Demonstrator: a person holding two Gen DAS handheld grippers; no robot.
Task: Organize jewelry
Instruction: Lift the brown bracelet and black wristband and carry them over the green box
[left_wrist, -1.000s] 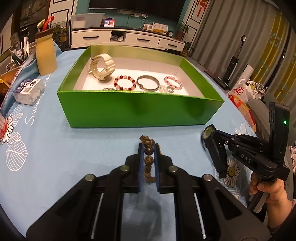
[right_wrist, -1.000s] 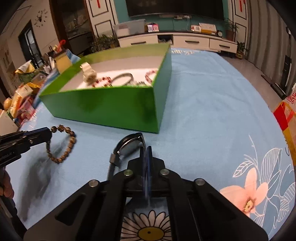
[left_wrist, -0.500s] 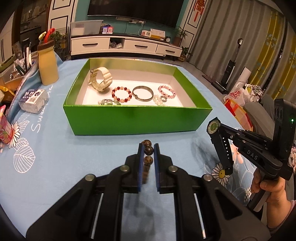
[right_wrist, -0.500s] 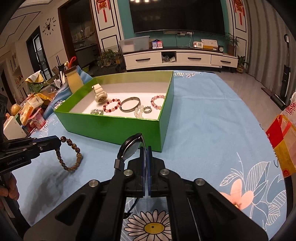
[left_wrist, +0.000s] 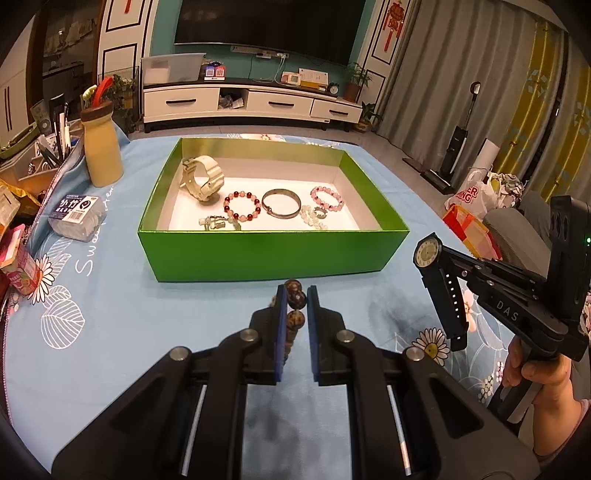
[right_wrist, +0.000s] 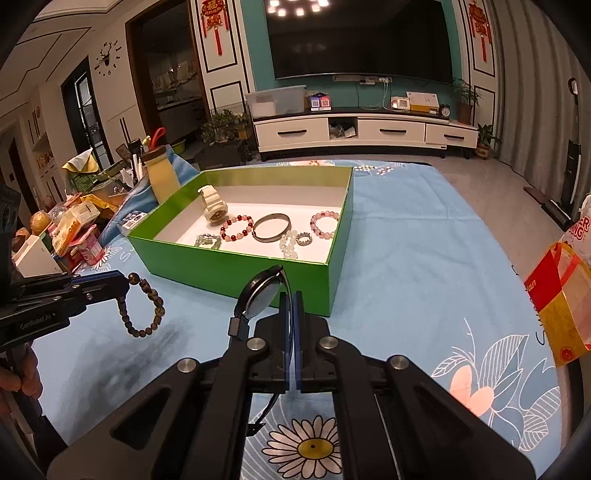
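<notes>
1. On the left, the left gripper is clenched on a brown bead bracelet. The loop hangs free below its jaws, clear of the blue flowered tablecloth.
2. The green box lies straight ahead of both grippers, across the middle of the table, with its long axis running left to right. Its near wall stands between the jaws and the white floor inside, so I judge each piece must go over that wall and then down.
3. On the right, the right gripper is pressed shut on the strap of a black wristwatch. The dial sits above the jaws and the strap hangs below.
4. Judging from both views, the right gripper faces the box's near-right corner and the left gripper faces the middle of the near wall. Neither looks clearly nearer.
5. In the box, from left to right:
   - a cream watch toward the far-left corner;
   - a pale green piece by the near wall;
   - a red and pink bead bracelet;
   - a metal bangle;
   - a white bead bracelet touching a small ring;
   - a pink bead bracelet.
6. The right end of the box floor is bare, which looks like the likeliest spot for the 2 held pieces.
</notes>
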